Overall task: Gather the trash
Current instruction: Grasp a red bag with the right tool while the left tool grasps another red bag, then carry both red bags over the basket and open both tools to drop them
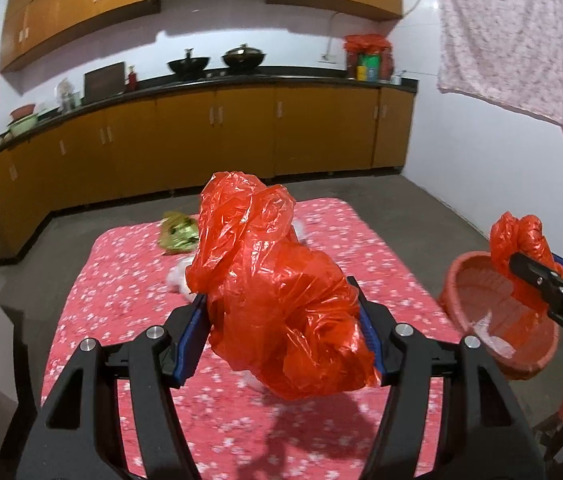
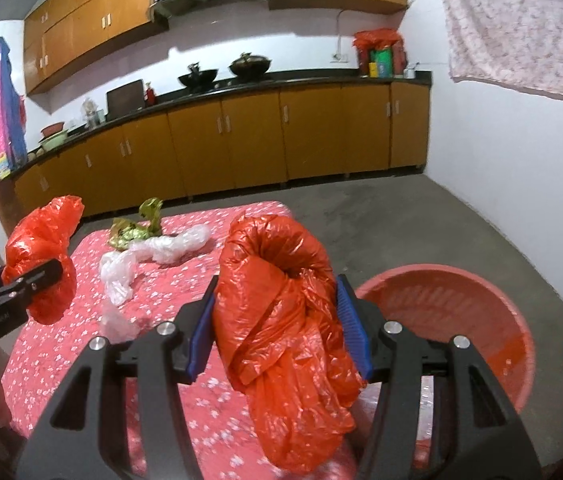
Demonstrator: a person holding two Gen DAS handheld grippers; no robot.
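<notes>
My left gripper (image 1: 281, 312) is shut on a crumpled red plastic bag (image 1: 273, 296) held above the pink flowered table (image 1: 121, 280). It shows at the left of the right wrist view (image 2: 41, 264). My right gripper (image 2: 277, 320) is shut on a second red plastic bag (image 2: 281, 320), beside the red basin (image 2: 461, 304). In the left wrist view that bag (image 1: 517, 248) hangs over the basin (image 1: 481, 312). A clear plastic bag (image 2: 153, 256) and a green-gold wrapper (image 2: 137, 228) lie on the table.
The basin stands off the table's right edge over a grey floor (image 2: 421, 220). Yellow kitchen cabinets (image 2: 241, 136) with woks on the counter run along the back wall. A pale cloth (image 2: 521, 28) hangs at upper right.
</notes>
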